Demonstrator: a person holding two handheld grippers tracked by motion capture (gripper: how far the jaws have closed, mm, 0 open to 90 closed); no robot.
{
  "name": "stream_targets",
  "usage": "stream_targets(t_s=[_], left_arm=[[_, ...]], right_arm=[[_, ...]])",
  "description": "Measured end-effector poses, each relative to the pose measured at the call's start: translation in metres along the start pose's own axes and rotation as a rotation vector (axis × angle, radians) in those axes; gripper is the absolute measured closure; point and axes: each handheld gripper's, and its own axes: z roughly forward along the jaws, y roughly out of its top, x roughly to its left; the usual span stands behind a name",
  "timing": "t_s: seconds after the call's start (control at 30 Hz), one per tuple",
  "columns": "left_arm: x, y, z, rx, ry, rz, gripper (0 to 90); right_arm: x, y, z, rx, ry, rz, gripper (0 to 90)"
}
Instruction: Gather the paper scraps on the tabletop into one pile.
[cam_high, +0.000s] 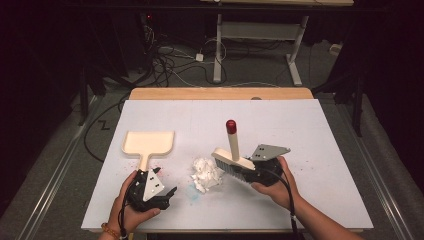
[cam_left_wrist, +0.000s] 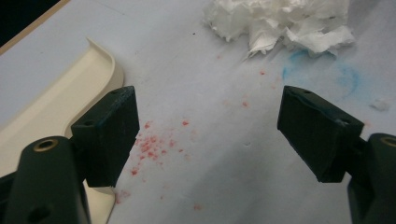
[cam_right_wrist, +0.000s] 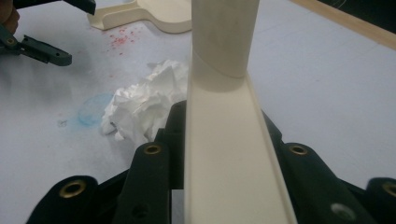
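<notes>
Brush poised to sweep the crumpled paper toward the dustpan.
Right hand-held gripper (cam_high: 255, 169) clamps the brush (cam_high: 233, 161); left hand-held gripper (cam_high: 167, 194) gapes empty beside the dustpan (cam_high: 148, 143), which it must grab before the crumpled paper (cam_high: 206, 174) is swept.

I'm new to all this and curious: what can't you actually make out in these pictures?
- Brush bristles: in the right gripper view, hidden under its own cream back.
- Dustpan: in the left gripper view, cut off by the frame edge and the near jaw.
- Crumpled paper: in the right gripper view, its near side is hidden behind the jaws.

The right gripper (cam_high: 257, 167) holds the brush (cam_high: 233, 161) beside crumpled paper (cam_high: 206, 174).
</notes>
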Motion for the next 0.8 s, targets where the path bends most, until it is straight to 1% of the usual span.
stream_targets(t_s=[0.2, 0.3, 0.37, 0.43, 0.67, 0.8], left_arm=[[-0.001, 0.001, 0.001, -0.001, 0.002, 0.003, 20.2], [-0.001, 0.001, 0.001, 0.0, 0.005, 0.002, 20.3], [-0.001, 0.001, 0.001, -0.001, 0.005, 0.002, 20.2], [-0.001, 0.001, 0.001, 0.0, 0.006, 0.002, 20.2], [0.0, 0.001, 0.001, -0.002, 0.007, 0.001, 20.2], [0.0, 0.002, 0.001, -0.005, 0.009, 0.006, 20.2]], right_arm=[[-0.017, -0.002, -0.023, -0.027, -0.013, 0.019, 67.5], [-0.025, -0.005, -0.033, -0.026, -0.024, 0.028, 67.5], [-0.029, -0.009, -0.039, -0.025, -0.017, 0.035, 67.5], [-0.033, -0.012, -0.046, -0.021, -0.024, 0.036, 67.5], [-0.04, -0.028, -0.072, 0.0, -0.011, 0.045, 67.5], [-0.043, -0.038, -0.085, 0.027, -0.002, 0.064, 67.5]])
